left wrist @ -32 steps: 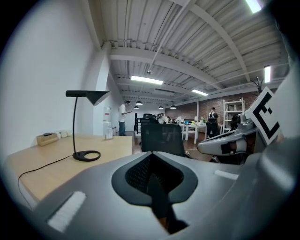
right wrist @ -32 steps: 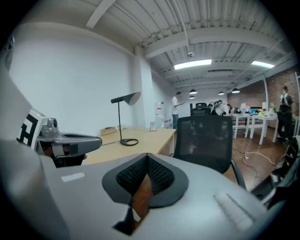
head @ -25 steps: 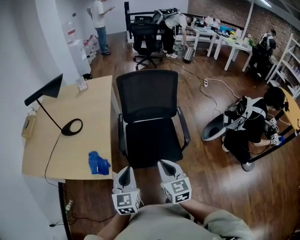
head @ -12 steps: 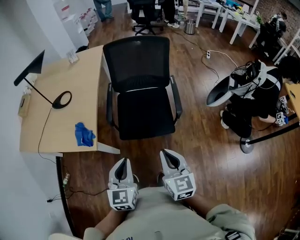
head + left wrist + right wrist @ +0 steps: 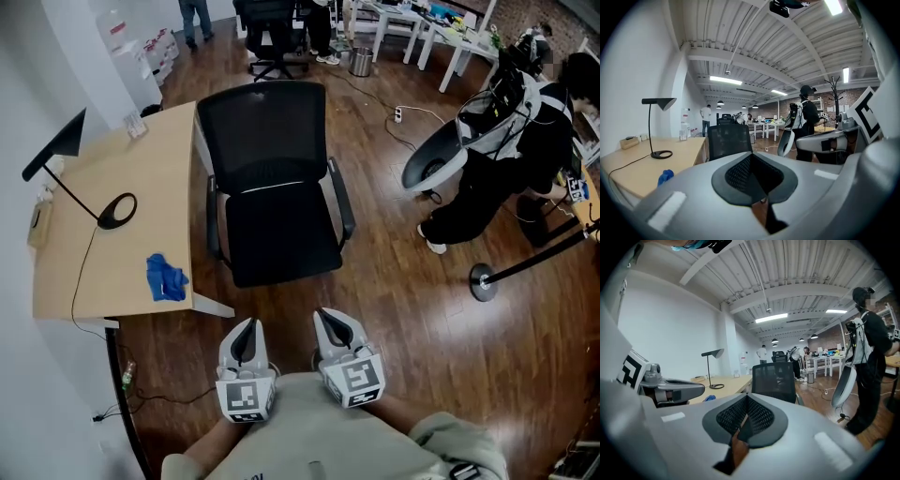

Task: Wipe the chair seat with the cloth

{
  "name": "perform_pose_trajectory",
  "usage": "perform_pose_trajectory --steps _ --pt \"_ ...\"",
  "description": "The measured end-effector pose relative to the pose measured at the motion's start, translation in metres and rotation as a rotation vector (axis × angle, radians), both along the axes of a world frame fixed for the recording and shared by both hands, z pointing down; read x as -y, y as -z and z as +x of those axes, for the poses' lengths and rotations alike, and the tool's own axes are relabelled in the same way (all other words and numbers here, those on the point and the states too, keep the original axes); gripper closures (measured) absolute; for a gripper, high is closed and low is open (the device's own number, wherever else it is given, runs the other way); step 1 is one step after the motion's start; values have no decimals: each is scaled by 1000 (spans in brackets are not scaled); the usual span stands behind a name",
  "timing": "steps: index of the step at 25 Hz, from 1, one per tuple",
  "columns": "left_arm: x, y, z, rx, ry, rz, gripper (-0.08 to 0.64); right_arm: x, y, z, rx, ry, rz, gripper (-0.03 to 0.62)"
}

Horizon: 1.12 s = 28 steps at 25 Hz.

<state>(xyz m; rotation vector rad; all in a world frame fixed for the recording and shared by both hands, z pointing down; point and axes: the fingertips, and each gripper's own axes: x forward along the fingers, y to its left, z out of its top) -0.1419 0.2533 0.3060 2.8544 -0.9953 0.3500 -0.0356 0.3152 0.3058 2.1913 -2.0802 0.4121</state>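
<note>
Two empty grippers hung with jaws pressed together; the blue cloth (image 5: pixel 167 277) lay forward-left on the desk (image 5: pixel 89 272), nearer the left gripper (image 5: pixel 246 334) than the right gripper (image 5: pixel 332 324).

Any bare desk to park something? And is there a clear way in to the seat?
Desk: bare between lamp base and blue cloth, also beyond the base toward the far edge. Chair seat is bare; floor before it is open. Crowded at right: person, stanchion.

The cloth (image 5: pixel 167 277) is blue, the chair (image 5: pixel 281 234) black, the desk (image 5: pixel 155 187) pale wood.
</note>
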Motion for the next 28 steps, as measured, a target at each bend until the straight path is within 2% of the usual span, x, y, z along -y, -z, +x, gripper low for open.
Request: perform_pose_trajectory --steps 4,10,28 --pt "2 -9 -10 1 -17 -22 555 1 -6 -15 -1 -1 -36 592" --pt "4 -13 -18 4 -34 -27 555 1 -8 -27 -13 -1 -42 592" --pt "-3 -4 -20 2 -44 -4 555 -6 -5 -25 14 -8 -37 592"
